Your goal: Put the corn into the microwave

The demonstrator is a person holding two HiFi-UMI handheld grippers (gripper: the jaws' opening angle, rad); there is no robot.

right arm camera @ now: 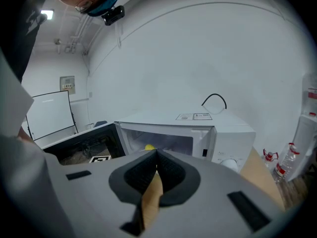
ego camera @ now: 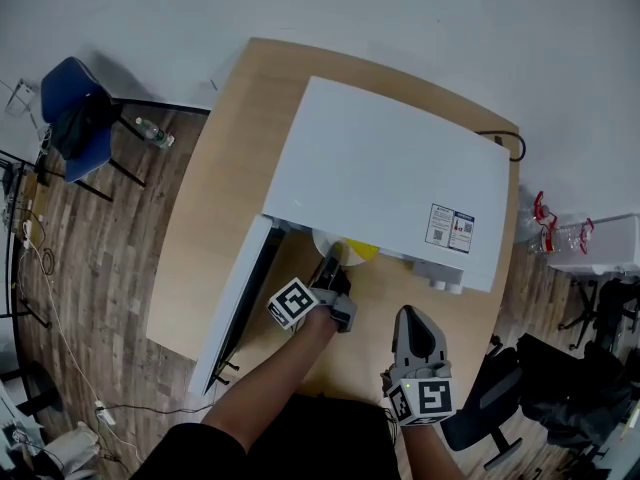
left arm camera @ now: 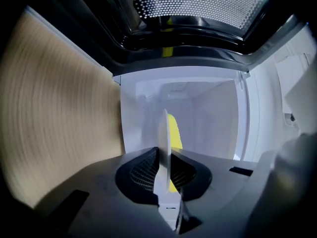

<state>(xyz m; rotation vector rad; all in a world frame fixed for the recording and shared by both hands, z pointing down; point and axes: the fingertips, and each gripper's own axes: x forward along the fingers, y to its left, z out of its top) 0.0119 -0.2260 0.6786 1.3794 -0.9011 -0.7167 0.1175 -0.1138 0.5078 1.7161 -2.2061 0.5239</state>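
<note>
A white microwave (ego camera: 390, 178) stands on the wooden table (ego camera: 215, 208), its door (ego camera: 238, 303) swung open to the left. My left gripper (ego camera: 333, 260) is at the mouth of the oven, shut on the rim of a white plate (ego camera: 328, 240) that carries the yellow corn (ego camera: 362, 251). In the left gripper view the plate (left arm camera: 163, 133) shows edge-on between the jaws of the left gripper (left arm camera: 166, 170), with the corn (left arm camera: 174, 133) on its right face and the white cavity (left arm camera: 208, 113) ahead. My right gripper (ego camera: 405, 313) hangs back near the table's front edge, shut with nothing in it. In its own view the right gripper (right arm camera: 157, 155) faces the microwave (right arm camera: 223, 138).
The open door (left arm camera: 198, 4) lies close beside the left gripper. A blue chair (ego camera: 75, 108) and a bottle (ego camera: 155, 133) stand on the floor at left. A black office chair (ego camera: 500, 398) is at lower right, plastic bottles (ego camera: 560, 233) at right. A black cable (ego camera: 510, 143) runs behind the microwave.
</note>
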